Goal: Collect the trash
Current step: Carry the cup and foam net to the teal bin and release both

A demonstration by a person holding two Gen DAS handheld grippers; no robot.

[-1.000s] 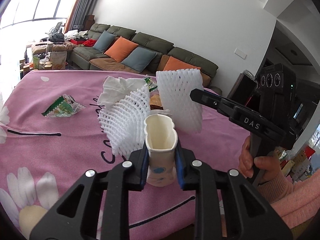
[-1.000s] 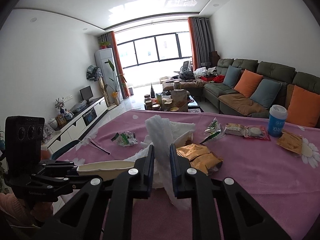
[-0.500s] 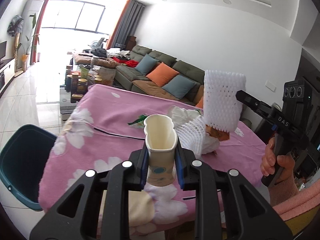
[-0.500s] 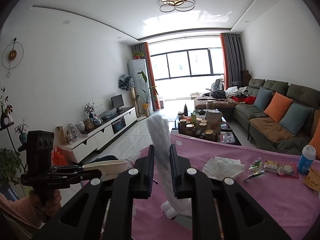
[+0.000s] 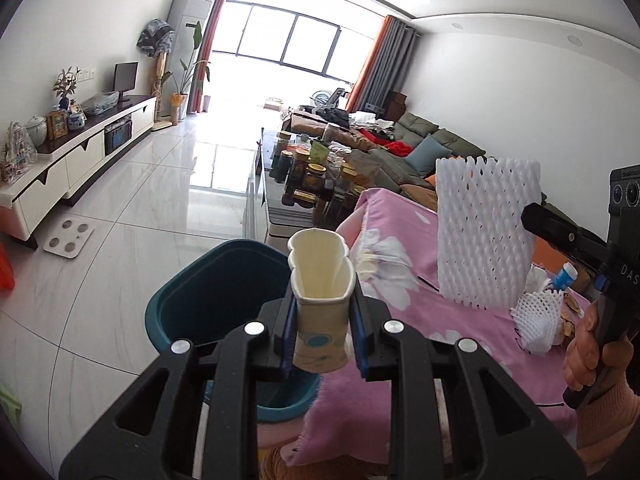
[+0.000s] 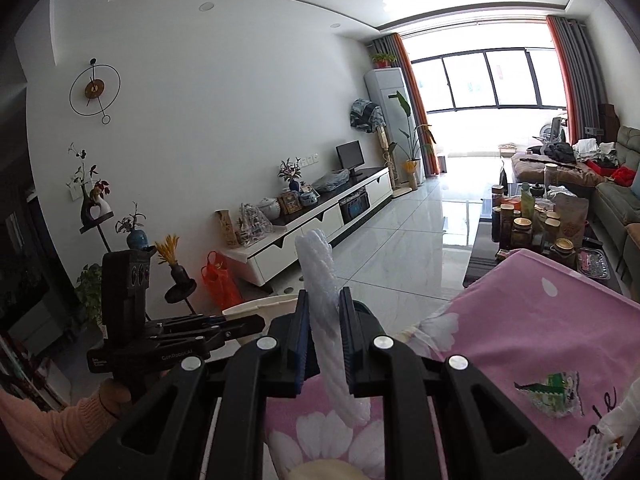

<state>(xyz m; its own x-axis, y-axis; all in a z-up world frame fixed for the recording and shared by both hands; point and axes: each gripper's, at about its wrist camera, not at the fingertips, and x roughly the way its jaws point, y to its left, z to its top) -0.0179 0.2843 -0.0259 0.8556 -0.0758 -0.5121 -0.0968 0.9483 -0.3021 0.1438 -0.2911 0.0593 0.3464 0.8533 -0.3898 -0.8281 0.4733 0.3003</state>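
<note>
Swung both off worktop (image 5: 404,240) toward teal bin (image 5: 208,292): left gripper (image 5: 322,332) pinching one squashed paper cup (image 5: 320,300), right gripper (image 6: 323,354) pinching one white foam net (image 6: 326,320).

Bin (image 5: 208,300) on floor just left of tabletop (image 5: 404,240) corner; squashed cup (image 5: 320,300) above bin's near rim; foam net sheet (image 5: 484,236) right of cup, over tabletop; second foam net (image 5: 538,320) lies on tabletop behind

A home living room: green sofa (image 5: 436,148) with cushions, TV cabinet (image 6: 320,220), tiled floor, curtained window (image 5: 296,46).
</note>
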